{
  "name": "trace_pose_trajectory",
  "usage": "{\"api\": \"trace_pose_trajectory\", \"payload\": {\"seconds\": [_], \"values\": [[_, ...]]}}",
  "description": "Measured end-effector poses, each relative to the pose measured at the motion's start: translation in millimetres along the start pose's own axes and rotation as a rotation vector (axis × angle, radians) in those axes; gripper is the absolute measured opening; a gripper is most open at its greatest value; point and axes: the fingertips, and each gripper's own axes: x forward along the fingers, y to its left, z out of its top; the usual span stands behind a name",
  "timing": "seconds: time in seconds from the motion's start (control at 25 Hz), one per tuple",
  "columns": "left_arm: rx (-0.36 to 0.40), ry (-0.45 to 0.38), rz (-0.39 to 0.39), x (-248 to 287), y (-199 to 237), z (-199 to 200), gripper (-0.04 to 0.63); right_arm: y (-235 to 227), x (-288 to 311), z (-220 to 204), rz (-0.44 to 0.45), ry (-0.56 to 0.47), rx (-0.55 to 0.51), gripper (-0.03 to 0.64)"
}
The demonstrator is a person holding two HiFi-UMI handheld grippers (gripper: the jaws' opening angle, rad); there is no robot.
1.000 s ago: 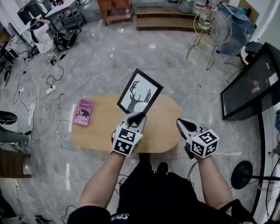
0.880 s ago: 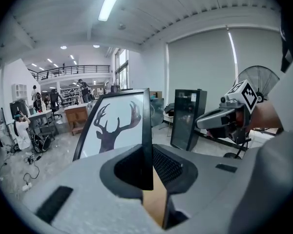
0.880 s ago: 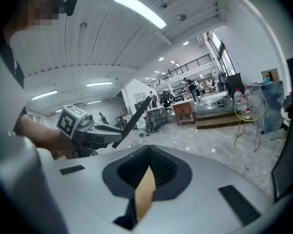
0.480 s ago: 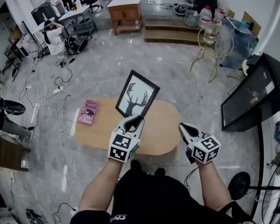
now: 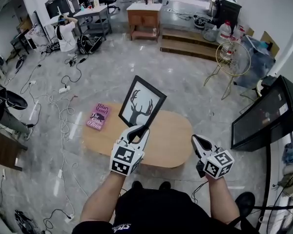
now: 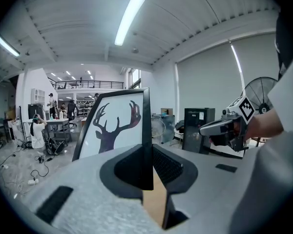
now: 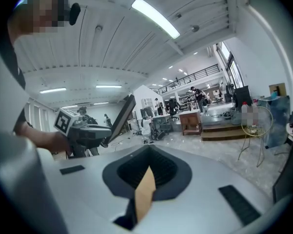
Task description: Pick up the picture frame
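The picture frame [image 5: 140,103] is black, with a white print of a deer's head and antlers. It hangs tilted above the oval wooden table [image 5: 171,140], clear of the top. My left gripper [image 5: 139,129] is shut on its lower edge. In the left gripper view the frame [image 6: 115,126] rises out of the left gripper [image 6: 146,152], its right rail pinched between the jaws. My right gripper [image 5: 196,139] hovers over the table's right end, apart from the frame, jaws together and holding nothing. The right gripper view shows the frame [image 7: 119,116] at the left, side on.
A pink book [image 5: 98,116] lies on the table's left end. A black screen [image 5: 261,113] stands at the right and a gold wire stand [image 5: 232,57] behind it. Cables [image 5: 53,116] trail over the marble floor at the left. A wooden desk [image 5: 144,16] stands at the back.
Both grippers have risen and come back from the table. The frame has gone up with the left gripper and now hangs higher over the tabletop.
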Motion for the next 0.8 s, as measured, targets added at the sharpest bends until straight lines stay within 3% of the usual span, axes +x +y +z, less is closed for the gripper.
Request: {"api": "trace_pose_trajectory", "payload": {"seconds": [0.2, 0.48, 0.8], "values": [[-0.034, -0.023, 0.017, -62.6, 73.3, -3.9, 0.072, 69.4, 35.1, 27.2, -0.041, -0.037, -0.028, 0.005], [0.000, -0.039, 0.025, -55.1, 79.1, -14.2, 0.072, 65.9, 30.1, 30.8, -0.031, -0.058, -0.096, 0.005], [-0.006, -0.099, 0.128, -65.7, 83.2, 7.1, 0.072, 38.0, 19.0, 56.5, 0.000, -0.132, -0.132, 0.005]]}}
